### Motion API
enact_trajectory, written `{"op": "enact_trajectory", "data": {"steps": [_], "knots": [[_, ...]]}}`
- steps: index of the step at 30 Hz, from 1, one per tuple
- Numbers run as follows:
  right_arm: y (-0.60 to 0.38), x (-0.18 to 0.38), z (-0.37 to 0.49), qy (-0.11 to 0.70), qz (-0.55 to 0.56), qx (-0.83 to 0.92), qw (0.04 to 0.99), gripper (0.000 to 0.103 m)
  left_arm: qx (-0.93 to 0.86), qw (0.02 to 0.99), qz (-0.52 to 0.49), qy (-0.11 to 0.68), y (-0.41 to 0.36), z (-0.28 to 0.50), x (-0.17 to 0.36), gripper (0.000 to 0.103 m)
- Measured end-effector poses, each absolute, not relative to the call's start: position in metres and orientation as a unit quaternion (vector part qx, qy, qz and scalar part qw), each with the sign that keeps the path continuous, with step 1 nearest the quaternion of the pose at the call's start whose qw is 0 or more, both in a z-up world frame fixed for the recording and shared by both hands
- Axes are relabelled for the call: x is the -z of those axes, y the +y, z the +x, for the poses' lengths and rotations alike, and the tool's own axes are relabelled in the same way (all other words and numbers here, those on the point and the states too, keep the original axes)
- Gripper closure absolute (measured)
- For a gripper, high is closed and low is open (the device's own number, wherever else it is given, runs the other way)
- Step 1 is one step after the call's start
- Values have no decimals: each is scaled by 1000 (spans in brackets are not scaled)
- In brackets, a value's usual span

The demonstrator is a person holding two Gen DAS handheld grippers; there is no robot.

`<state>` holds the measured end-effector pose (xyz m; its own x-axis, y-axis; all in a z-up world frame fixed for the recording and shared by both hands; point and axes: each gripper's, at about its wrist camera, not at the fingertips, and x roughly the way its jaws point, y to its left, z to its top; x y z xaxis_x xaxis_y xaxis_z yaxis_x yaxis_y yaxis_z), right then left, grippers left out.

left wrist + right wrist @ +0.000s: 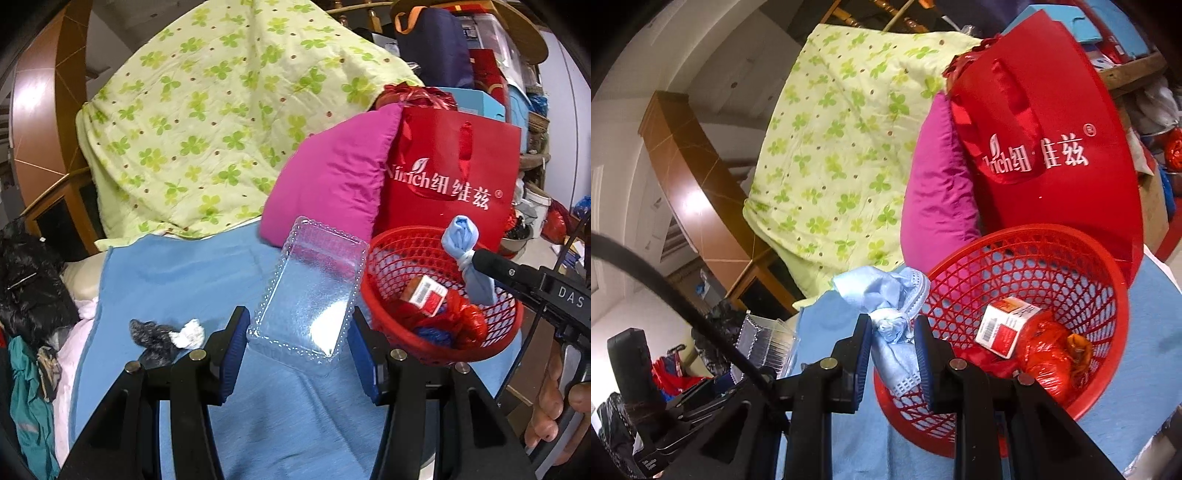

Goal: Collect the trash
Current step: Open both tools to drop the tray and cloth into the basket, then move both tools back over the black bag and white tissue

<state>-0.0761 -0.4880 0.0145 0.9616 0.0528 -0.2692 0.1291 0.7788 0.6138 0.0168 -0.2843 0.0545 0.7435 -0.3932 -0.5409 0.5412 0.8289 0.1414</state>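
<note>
A red mesh basket (384,280) (1100,280) sits on the blue sheet and holds a red-and-white carton (424,295) (1004,325) and crumpled red plastic (465,321) (1049,354). My left gripper (295,332) is shut on a clear plastic tray (314,291), held tilted beside the basket's left rim; the tray also shows in the right wrist view (764,347). My right gripper (892,347) (476,258) is shut on a crumpled light-blue cloth (886,295) (465,254) above the basket's rim.
A dark wad (151,336) and a white crumpled paper (190,332) lie on the blue sheet (177,280) to the left. A pink pillow (332,177), a red paper bag (454,173) and a green-patterned quilt (207,118) stand behind the basket. Dark clothing (29,280) lies far left.
</note>
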Motion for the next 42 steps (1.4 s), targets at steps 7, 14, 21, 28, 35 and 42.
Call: {"op": "enact_trajectory", "data": {"steps": [7, 14, 21, 28, 35, 42], "knots": [[-509, -12, -90, 115, 360, 46, 925, 77, 297, 908, 131, 263, -306, 18, -63, 48], [-530, -4, -102, 104, 396, 74, 909, 77, 357, 889, 136, 251, -341, 11, -68, 47], [-550, 8, -108, 106, 438, 105, 886, 74, 403, 866, 125, 269, -376, 13, -60, 42], [-563, 19, -109, 106, 482, 112, 863, 41, 403, 863, 122, 280, -374, 19, -50, 29], [-535, -5, -105, 71, 423, 102, 897, 41, 351, 881, 91, 305, -312, 42, -33, 29], [-480, -26, -80, 75, 342, 68, 934, 41, 258, 906, 57, 330, -223, 69, -6, 29]]}}
